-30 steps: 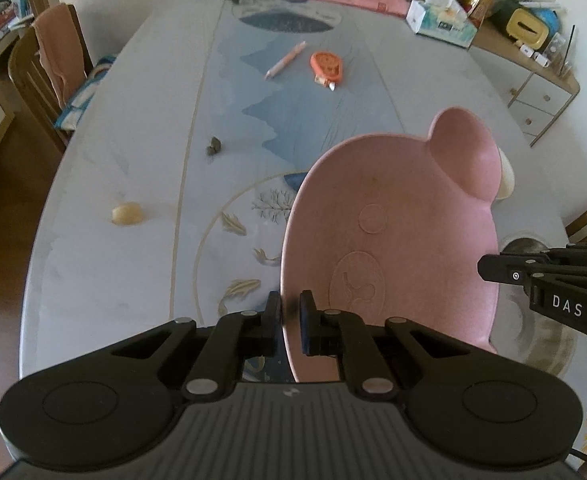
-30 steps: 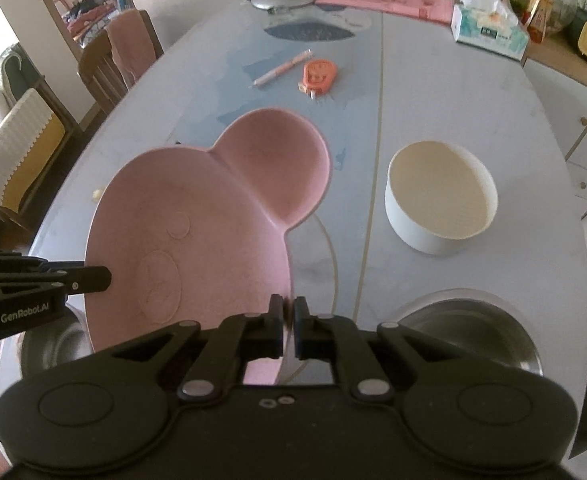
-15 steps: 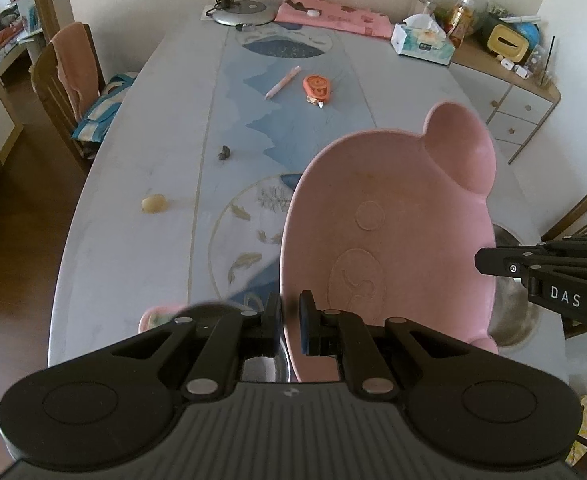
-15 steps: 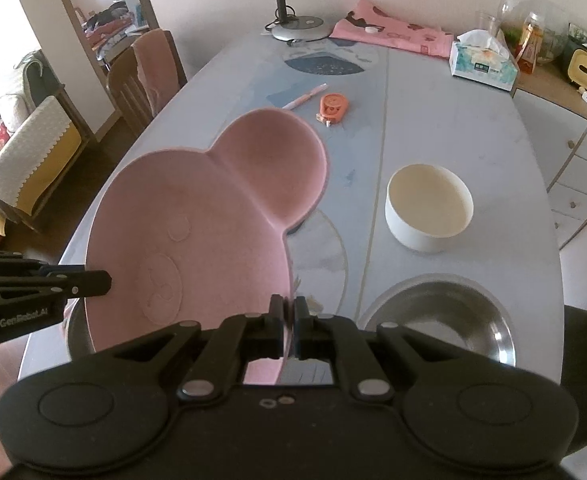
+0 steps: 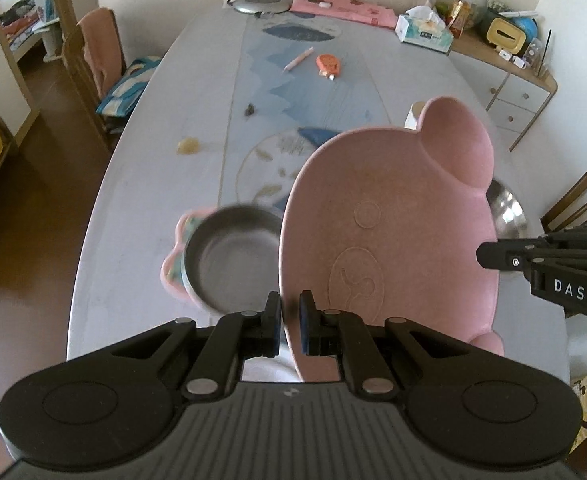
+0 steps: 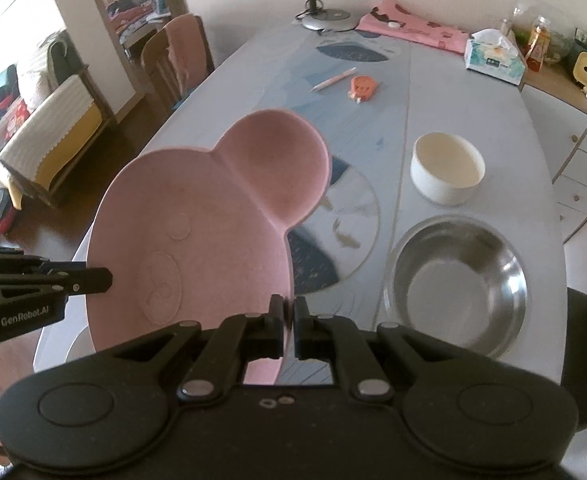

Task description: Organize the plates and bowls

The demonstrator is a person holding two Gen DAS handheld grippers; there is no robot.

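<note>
A pink bear-shaped plate (image 5: 389, 220) hangs above the table, held at two sides. My left gripper (image 5: 290, 318) is shut on its left rim, and my right gripper (image 6: 289, 320) is shut on its right rim (image 6: 213, 216). Below the plate's left side a small steel bowl (image 5: 229, 256) rests on a pink flower-shaped plate (image 5: 172, 268). A larger steel bowl (image 6: 459, 280) sits on the table at the right, with a white bowl (image 6: 447, 168) behind it. The plate hides part of the table under it.
Far down the grey table (image 5: 165, 120) lie a pink pen (image 5: 298, 59), an orange tape dispenser (image 5: 329, 65), a lamp base (image 5: 259, 6), a pink cloth (image 5: 343, 6) and a tissue box (image 5: 424, 32). Chairs (image 5: 93, 60) stand at the left, drawers (image 5: 521, 96) at the right.
Both grippers have carried the pink plate up and back toward the near end of the table. The small steel bowl on the flower-shaped plate has come into the left wrist view.
</note>
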